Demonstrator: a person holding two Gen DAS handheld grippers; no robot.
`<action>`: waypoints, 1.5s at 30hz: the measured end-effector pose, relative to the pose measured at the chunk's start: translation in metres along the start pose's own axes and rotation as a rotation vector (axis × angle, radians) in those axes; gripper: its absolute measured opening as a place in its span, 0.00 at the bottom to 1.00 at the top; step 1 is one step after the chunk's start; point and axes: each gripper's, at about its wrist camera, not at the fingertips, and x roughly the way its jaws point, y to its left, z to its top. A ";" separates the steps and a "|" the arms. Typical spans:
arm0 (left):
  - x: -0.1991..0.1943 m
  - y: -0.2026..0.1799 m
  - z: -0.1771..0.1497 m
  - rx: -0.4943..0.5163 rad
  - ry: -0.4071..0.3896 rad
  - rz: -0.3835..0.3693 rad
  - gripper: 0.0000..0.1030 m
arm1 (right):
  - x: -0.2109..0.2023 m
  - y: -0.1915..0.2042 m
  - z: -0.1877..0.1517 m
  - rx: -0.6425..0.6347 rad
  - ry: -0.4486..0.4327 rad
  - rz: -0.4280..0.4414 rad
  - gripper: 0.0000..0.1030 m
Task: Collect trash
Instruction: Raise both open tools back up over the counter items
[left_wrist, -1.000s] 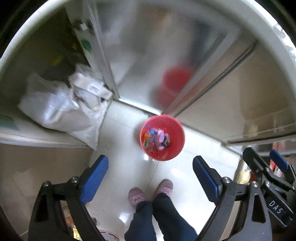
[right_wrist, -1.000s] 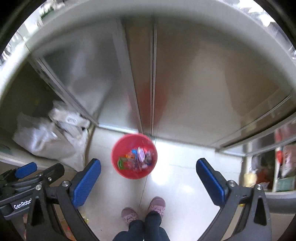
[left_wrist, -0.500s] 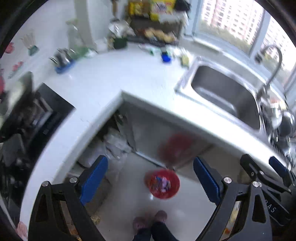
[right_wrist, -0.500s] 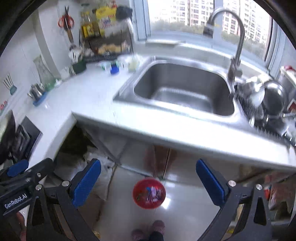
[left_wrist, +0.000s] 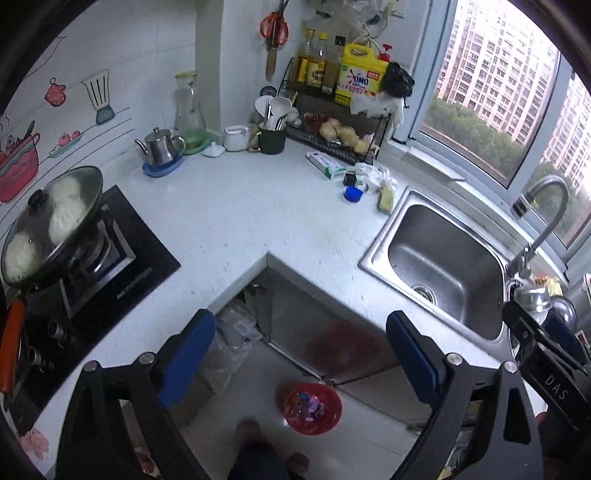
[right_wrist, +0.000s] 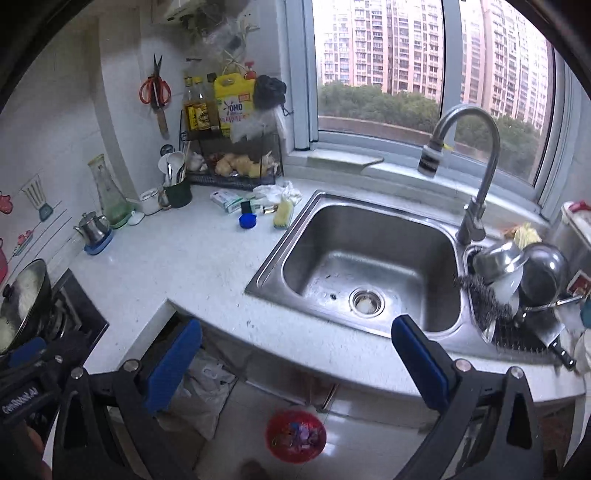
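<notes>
A red bin (left_wrist: 313, 408) with colourful wrappers inside stands on the floor below the counter; it also shows in the right wrist view (right_wrist: 295, 435). My left gripper (left_wrist: 301, 354) is open and empty, held high above the counter. My right gripper (right_wrist: 295, 354) is open and empty, held over the counter's front edge by the sink (right_wrist: 369, 269). On the white counter (left_wrist: 229, 221) near the sink lie a blue cap (left_wrist: 353, 193), a small box (left_wrist: 325, 165), crumpled white plastic (left_wrist: 376, 173) and a yellow sponge (left_wrist: 386, 197).
A covered pan (left_wrist: 51, 225) sits on the stove at left. A kettle (left_wrist: 160, 149), a carafe, a utensil cup and a bottle rack (left_wrist: 336, 122) line the back wall. Dishes (right_wrist: 524, 273) stand right of the sink. A white bag (left_wrist: 231, 343) sits under the counter.
Both grippers have risen from close above the floor and bin to well above the counter. The view now takes in the counter, sink and window. Both stay open and empty.
</notes>
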 end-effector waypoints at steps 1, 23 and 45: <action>0.001 0.001 0.006 0.002 -0.007 0.003 0.90 | 0.002 0.002 0.005 0.001 -0.005 0.004 1.00; 0.187 -0.027 0.200 0.258 0.093 -0.135 0.90 | 0.167 0.052 0.142 0.073 0.092 -0.032 1.00; 0.399 -0.033 0.304 0.367 0.302 -0.165 0.90 | 0.340 0.051 0.180 0.124 0.343 -0.098 0.82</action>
